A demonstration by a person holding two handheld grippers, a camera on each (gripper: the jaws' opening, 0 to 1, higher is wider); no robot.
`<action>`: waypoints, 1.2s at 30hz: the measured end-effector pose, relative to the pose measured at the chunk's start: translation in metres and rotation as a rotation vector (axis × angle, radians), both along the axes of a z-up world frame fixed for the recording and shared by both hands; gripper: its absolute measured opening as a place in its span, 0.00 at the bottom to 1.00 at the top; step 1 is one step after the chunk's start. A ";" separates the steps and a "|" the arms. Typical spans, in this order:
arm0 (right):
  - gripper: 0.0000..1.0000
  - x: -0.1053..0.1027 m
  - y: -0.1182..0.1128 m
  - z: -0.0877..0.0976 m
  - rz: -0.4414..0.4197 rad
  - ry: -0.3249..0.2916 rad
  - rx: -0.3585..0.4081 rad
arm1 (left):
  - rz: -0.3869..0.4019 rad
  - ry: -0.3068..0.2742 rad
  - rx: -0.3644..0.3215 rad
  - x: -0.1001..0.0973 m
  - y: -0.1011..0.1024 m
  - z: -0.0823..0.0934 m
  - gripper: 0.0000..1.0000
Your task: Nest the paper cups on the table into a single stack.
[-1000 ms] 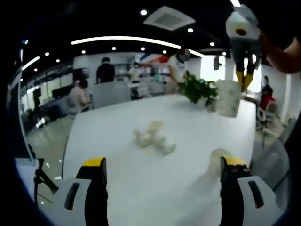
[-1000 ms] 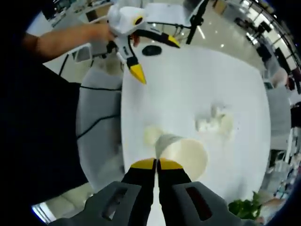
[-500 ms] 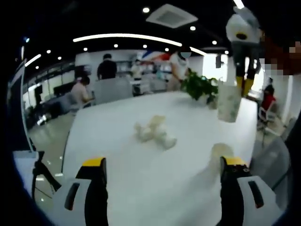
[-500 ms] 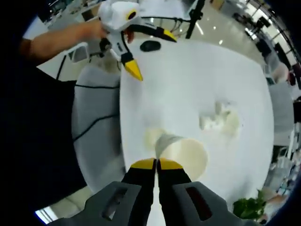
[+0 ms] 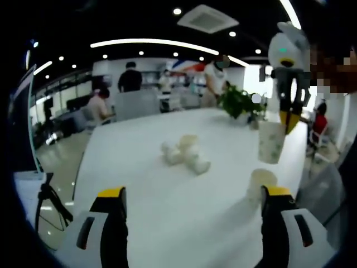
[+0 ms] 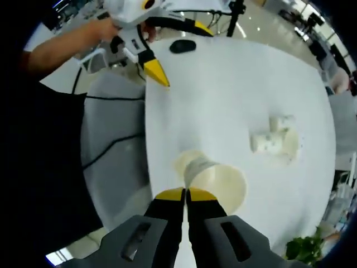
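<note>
Jaws of the right gripper (image 6: 186,194) pinch a paper cup's (image 6: 218,183) rim, holding it above a standing cup (image 6: 186,161) on the table (image 6: 234,95). The left gripper (image 5: 192,195), jaws spread, points toward fallen cups (image 5: 184,155) well ahead.

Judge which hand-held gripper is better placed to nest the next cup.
Right. The right hand-held gripper is shut on a paper cup held above the standing cup; the left hand-held gripper is open.

Open office (dark ceiling (image 5: 111,17), strip lights (image 5: 150,43)), grey chair (image 6: 111,145).
</note>
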State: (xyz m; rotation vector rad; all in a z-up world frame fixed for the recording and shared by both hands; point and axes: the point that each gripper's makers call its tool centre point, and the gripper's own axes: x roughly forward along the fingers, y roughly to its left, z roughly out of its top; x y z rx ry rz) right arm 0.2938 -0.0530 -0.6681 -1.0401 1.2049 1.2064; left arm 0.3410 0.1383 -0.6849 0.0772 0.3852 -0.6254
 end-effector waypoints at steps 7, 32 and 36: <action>0.00 -0.003 0.003 -0.008 -0.004 0.016 0.005 | -0.002 0.000 0.003 0.003 -0.001 0.002 0.98; 0.00 -0.010 0.001 -0.050 -0.024 0.056 -0.005 | -0.010 0.012 0.036 0.000 -0.002 0.000 0.98; 0.00 -0.007 0.004 -0.059 -0.027 0.053 -0.001 | -0.006 0.013 0.033 0.002 -0.001 0.000 0.98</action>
